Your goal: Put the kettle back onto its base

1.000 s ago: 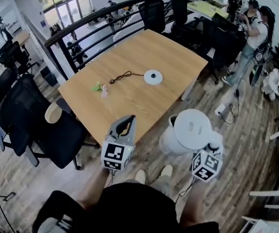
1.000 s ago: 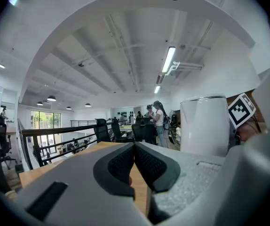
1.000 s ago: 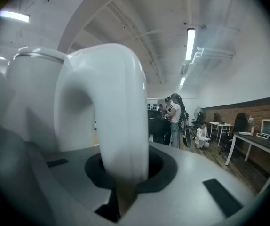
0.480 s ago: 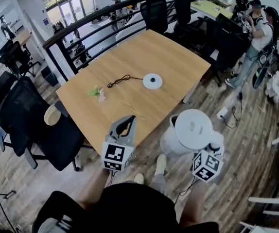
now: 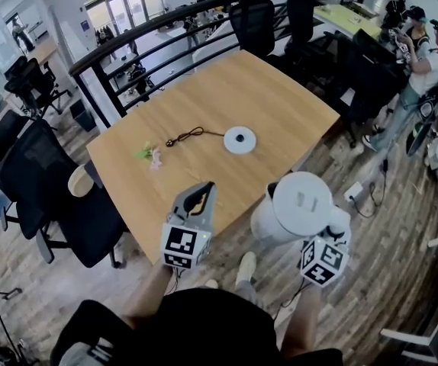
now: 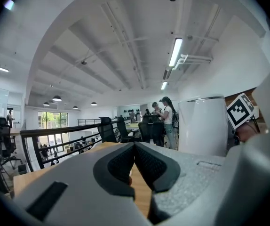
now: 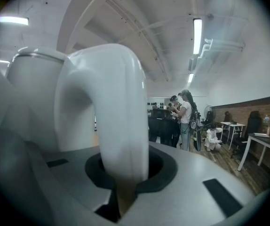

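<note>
Our right gripper [image 7: 125,173] clamps the lidded kettle [image 5: 295,204] by its handle; our left gripper [image 5: 198,197] is clenched, empty. The base [image 5: 239,139] lies on the table [image 5: 272,90].

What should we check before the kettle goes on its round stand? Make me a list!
1. Grip: right gripper clamped on the handle of the kettle: ok.
2. kettle upright, lid down: ok.
3. Top of the base bare: ok.
4. cord lying off the base, trailing left: ok.
5. kettle above the base: not ok; it hangs past the near edge of the table, short of the base.
6. left gripper shut, empty, beside the way: ok.
</note>
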`<state>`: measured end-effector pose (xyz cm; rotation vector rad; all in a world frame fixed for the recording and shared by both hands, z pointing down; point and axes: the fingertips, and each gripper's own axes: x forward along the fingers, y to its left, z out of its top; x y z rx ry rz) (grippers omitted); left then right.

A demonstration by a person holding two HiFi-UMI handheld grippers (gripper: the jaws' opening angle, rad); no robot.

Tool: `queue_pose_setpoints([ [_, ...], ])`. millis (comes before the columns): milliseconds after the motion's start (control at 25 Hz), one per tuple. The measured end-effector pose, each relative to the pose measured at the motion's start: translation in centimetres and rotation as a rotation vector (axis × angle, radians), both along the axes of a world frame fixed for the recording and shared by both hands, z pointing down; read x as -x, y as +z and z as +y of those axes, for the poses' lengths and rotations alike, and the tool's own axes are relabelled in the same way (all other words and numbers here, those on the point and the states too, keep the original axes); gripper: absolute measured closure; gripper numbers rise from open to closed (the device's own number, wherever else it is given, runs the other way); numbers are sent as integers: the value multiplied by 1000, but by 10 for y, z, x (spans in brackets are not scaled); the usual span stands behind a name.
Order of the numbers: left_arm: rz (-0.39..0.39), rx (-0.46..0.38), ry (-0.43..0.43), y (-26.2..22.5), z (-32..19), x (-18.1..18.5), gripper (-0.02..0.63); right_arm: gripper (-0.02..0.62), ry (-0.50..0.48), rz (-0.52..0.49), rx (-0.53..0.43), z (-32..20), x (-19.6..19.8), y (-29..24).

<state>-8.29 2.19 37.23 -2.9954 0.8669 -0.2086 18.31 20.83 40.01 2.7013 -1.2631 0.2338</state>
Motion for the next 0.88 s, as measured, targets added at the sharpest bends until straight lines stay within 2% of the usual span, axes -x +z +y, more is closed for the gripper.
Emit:
queue_pose_setpoints([
  [360,-2,22,-61,3,-22,-39,604,552,-63,-3,23,-39,-48,0],
  [880,-5,31,-159,7,-40,-75,604,552,-159,-9,17,-84,-100,0],
])
